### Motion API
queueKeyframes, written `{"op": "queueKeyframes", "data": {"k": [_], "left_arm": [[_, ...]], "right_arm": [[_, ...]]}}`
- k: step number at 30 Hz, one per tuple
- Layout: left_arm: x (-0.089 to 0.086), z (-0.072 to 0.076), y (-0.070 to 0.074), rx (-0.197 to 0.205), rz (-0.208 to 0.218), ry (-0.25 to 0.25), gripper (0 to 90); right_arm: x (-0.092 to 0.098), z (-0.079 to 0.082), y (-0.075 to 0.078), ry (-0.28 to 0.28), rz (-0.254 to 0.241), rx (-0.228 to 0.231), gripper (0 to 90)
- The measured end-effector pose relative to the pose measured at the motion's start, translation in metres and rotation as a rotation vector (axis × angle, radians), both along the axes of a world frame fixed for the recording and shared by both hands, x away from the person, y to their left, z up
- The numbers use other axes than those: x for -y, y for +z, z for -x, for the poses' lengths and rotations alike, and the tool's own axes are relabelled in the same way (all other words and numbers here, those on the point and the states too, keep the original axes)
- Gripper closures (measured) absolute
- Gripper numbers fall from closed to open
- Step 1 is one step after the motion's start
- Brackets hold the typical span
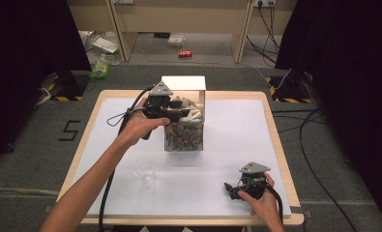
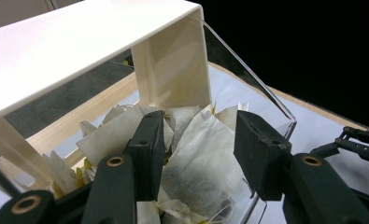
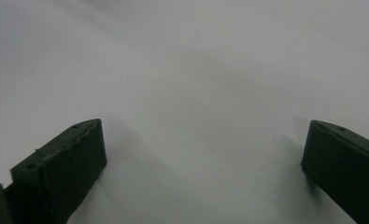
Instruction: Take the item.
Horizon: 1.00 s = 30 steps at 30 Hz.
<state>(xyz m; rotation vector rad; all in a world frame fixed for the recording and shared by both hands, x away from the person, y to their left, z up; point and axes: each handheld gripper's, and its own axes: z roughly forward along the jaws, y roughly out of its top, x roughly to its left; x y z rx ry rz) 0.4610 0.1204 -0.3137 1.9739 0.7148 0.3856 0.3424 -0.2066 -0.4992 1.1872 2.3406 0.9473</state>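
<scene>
A clear box with a cream top frame stands at the table's middle, filled with white tea bags. My left gripper reaches into the box's open top from the left. In the left gripper view it is open, with its jaws straddling a paper tea bag on top of the pile without pinching it. My right gripper rests low near the table's front right, its jaws pointing left. In its own view it stands wide open over the bare white mat.
A clear drinking glass sits on the white mat in front of the box, left of centre. The wooden table edge frames the mat. Cables and black curtains lie beyond the table on the floor.
</scene>
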Motion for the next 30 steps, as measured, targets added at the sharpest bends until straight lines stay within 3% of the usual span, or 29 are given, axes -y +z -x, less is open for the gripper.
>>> {"op": "queueKeyframes", "data": {"k": [5,7,9,15,19,20,24,30], "left_arm": [[0.0015,-0.0044,-0.0037,-0.006,0.000,0.003,53.9],[0.0002,-0.0074,-0.0035,0.024,-0.027,-0.026,55.4],[-0.0002,-0.0074,-0.0036,0.019,-0.028,-0.026,56.1],[-0.0003,-0.0055,-0.0047,0.000,-0.030,-0.028,65.7],[-0.0009,-0.0056,-0.0045,0.014,-0.047,-0.042,75.0],[0.0003,-0.0032,-0.0052,-0.007,-0.027,-0.028,77.1],[-0.0005,-0.0023,-0.0037,0.007,-0.022,-0.030,85.4],[-0.0027,0.0000,-0.0009,0.014,-0.009,-0.035,87.9]], "right_arm": [[0.0000,0.0000,0.0000,0.000,0.001,0.000,0.4],[-0.0001,0.0000,-0.0001,-0.001,0.000,0.001,0.4],[0.0000,0.0000,-0.0001,-0.001,-0.001,0.000,0.4],[-0.0001,0.0001,-0.0001,-0.001,-0.001,0.000,0.4],[-0.0001,0.0001,-0.0001,-0.001,0.000,0.001,0.4],[0.0000,0.0000,0.0000,0.000,0.000,0.000,0.4],[0.0000,0.0000,-0.0001,-0.001,-0.001,0.001,0.4],[0.0000,0.0000,-0.0001,-0.001,0.000,0.001,0.4]]}}
